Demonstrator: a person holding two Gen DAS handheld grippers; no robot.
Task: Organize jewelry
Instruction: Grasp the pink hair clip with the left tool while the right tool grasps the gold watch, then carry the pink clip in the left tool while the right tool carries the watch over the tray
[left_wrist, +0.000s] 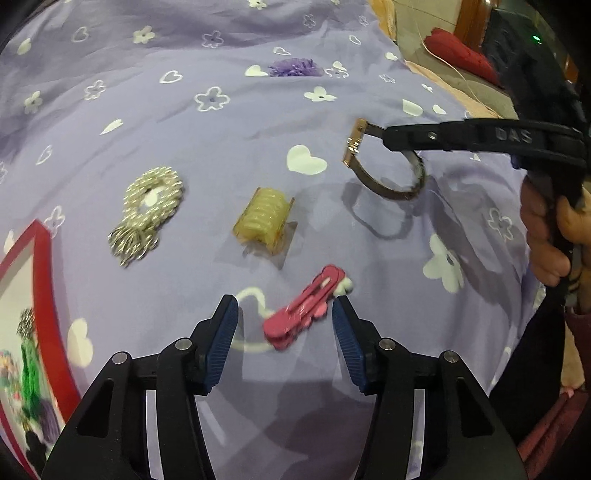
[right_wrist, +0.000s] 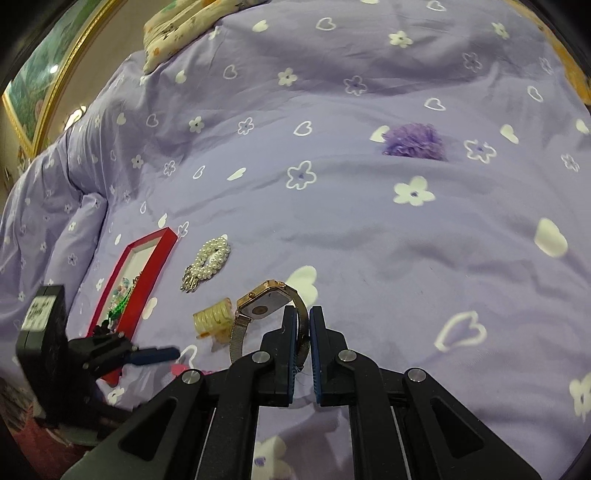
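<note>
The right tongs (right_wrist: 303, 325) grip the watch (right_wrist: 266, 306) by its mesh band and hold it clear of the purple bedspread (right_wrist: 369, 229) — its shadow falls on the cloth below. The left tongs (left_wrist: 284, 314) stand wide open, low over the bed, with the pink hair clip (left_wrist: 303, 308) lying between their blue pads. At 12 o'clock from the clip sits the yellow claw clip (left_wrist: 264, 219); at 10 o'clock, the pearl brooch (left_wrist: 147, 210). The red jewelry box (left_wrist: 40, 295) lies open at 9 o'clock — trinkets already inside. A purple scrunchie (right_wrist: 413, 142) rests far off at 1 o'clock
</note>
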